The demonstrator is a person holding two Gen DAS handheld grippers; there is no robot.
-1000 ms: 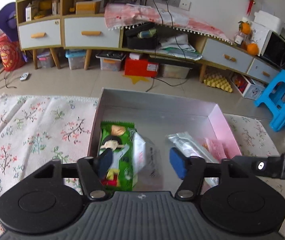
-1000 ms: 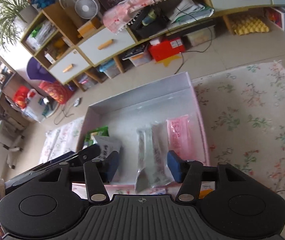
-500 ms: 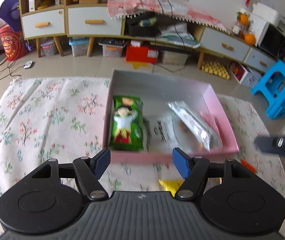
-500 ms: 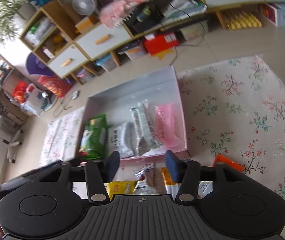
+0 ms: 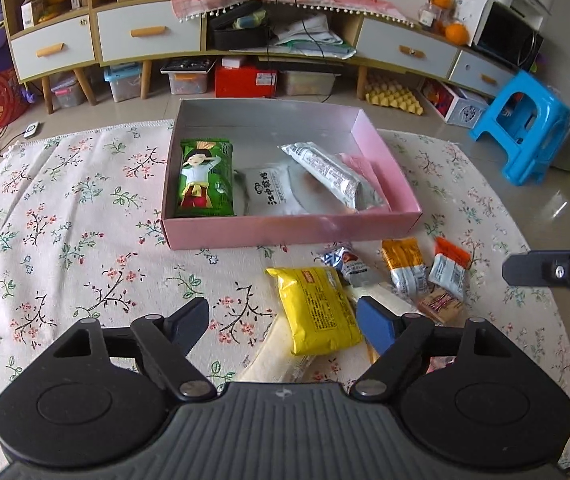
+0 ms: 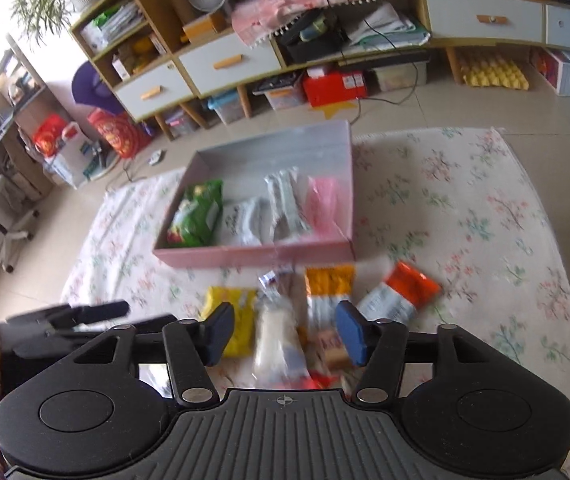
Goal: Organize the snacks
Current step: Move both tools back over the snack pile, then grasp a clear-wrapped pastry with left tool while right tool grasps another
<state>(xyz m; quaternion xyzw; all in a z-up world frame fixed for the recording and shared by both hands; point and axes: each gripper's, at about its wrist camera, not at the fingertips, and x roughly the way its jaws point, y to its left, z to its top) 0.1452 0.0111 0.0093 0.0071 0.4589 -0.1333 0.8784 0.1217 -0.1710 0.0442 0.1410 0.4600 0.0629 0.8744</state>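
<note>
A pink box (image 5: 293, 228) (image 6: 253, 256) sits on the floral cloth. It holds a green snack pack (image 5: 205, 178) (image 6: 197, 214), a white pouch (image 5: 271, 192), a silver pack (image 5: 331, 170) and a pink pack (image 6: 323, 208). Loose snacks lie in front of the box: a yellow pack (image 5: 317, 308) (image 6: 233, 312), an orange-and-silver pack (image 5: 403, 266) (image 6: 401, 294) and several small ones. My left gripper (image 5: 281, 320) is open and empty above the yellow pack. My right gripper (image 6: 283, 330) is open and empty over the loose pile.
The floral cloth (image 5: 65, 220) covers the table. Beyond it stand a long cabinet (image 5: 145, 36) with drawers, storage bins on the floor and a blue stool (image 5: 525, 128). The right gripper's tip shows at the left view's right edge (image 5: 545, 270).
Both grippers have pulled back from over the box toward the near side. The loose snacks in front of the box have come into view. Both stayed open.
</note>
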